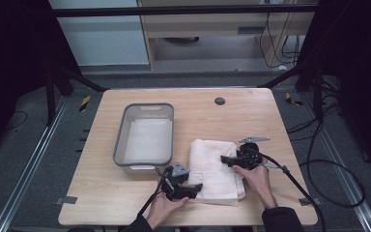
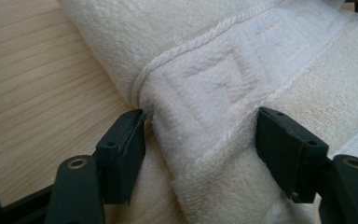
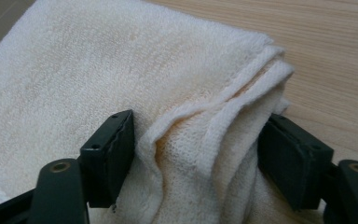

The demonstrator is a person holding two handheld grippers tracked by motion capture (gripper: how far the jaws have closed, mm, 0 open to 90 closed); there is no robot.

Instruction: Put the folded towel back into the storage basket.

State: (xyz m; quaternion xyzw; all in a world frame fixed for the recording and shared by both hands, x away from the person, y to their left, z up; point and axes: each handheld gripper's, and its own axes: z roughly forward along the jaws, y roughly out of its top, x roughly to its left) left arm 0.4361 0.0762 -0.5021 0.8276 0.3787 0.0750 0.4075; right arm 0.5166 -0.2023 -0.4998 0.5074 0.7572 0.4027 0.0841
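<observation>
A grey tub (image 1: pixel 144 135) sits beyond the left gripper (image 1: pixel 196 188), with white cloth lying flat inside. The cream towel (image 1: pixel 216 170) lies folded on the wooden table (image 1: pixel 251 111) between both grippers. Each gripper, left and right (image 1: pixel 224 160), pinches a bunched towel edge, its jaws fairly wide apart.

- You're at a lab-style recording rig: a wooden table (image 1: pixel 125 203) inside black frame struts (image 1: pixel 183 10).
- Cables (image 1: pixel 333 166) trail across grey carpet (image 1: pixel 24 145).
</observation>
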